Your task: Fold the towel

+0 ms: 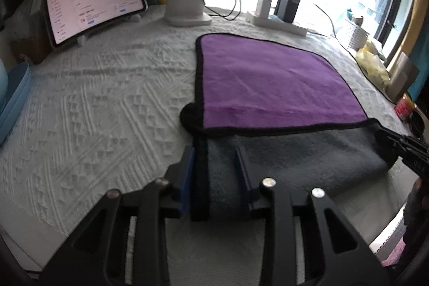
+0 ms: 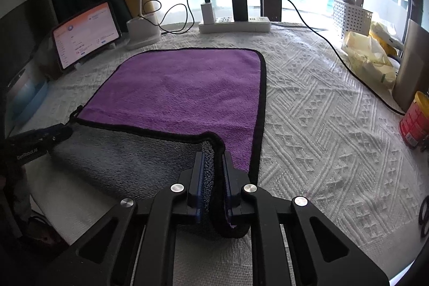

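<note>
A purple towel [image 1: 273,82] with black trim and a grey underside lies on the white textured cloth; it also shows in the right wrist view [image 2: 182,93]. Its near edge is folded over toward the far side, grey side [image 1: 295,160] up. My left gripper [image 1: 214,154] stands with its jaws apart around the towel's near left corner, the black trim between them. My right gripper [image 2: 213,152] is shut on the towel's near right corner. Each gripper shows in the other's view: the right at the right edge [image 1: 402,146], the left at the left edge [image 2: 48,134].
A tablet on a stand [image 1: 91,2] is at the far left. A lamp base [image 2: 142,31], a power strip with chargers [image 2: 233,24] and cables line the far edge. A white basket [image 2: 351,18], yellow packets [image 2: 370,58] and a red can [image 2: 414,119] are at the right.
</note>
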`<state>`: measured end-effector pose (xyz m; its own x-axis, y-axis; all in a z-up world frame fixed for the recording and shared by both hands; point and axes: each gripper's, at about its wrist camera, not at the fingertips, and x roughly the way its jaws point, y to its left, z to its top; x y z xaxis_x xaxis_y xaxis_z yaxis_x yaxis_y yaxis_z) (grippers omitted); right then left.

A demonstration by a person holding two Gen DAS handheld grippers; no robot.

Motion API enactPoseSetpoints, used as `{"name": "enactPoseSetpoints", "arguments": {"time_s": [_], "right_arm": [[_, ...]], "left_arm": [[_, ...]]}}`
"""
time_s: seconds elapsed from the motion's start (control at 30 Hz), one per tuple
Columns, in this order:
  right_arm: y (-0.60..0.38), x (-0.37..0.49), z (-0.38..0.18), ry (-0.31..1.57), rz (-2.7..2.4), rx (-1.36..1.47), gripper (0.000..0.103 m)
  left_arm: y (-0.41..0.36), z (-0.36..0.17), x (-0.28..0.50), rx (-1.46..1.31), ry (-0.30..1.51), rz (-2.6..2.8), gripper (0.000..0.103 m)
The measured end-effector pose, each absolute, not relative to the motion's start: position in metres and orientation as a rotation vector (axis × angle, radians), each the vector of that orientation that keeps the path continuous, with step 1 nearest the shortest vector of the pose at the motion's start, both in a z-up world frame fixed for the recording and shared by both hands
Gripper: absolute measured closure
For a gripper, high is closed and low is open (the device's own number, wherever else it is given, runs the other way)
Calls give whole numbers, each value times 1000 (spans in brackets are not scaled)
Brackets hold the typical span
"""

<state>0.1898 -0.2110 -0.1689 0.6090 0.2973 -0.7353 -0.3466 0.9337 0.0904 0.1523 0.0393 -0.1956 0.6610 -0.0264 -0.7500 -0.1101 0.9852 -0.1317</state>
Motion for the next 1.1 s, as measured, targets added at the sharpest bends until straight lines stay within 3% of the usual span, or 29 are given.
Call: {"name": "enactPoseSetpoints", "arguments": {"time_s": [0.23,0.3,0.4,1.1], "right_arm": [[-211,189,-168,832,376,-57,90],[-209,189,-166,823,382,-59,90],[-209,187,-163,806,386,-57,91],[-207,217,-110,673,373,-76,92]], "left_arm": [[32,-192,142,-158,821,8,73],[28,-193,143,-144,818,0,88],[27,-191,143,-139,810,-6,96],[34,-133,172,-122,656,-37,97]]}}
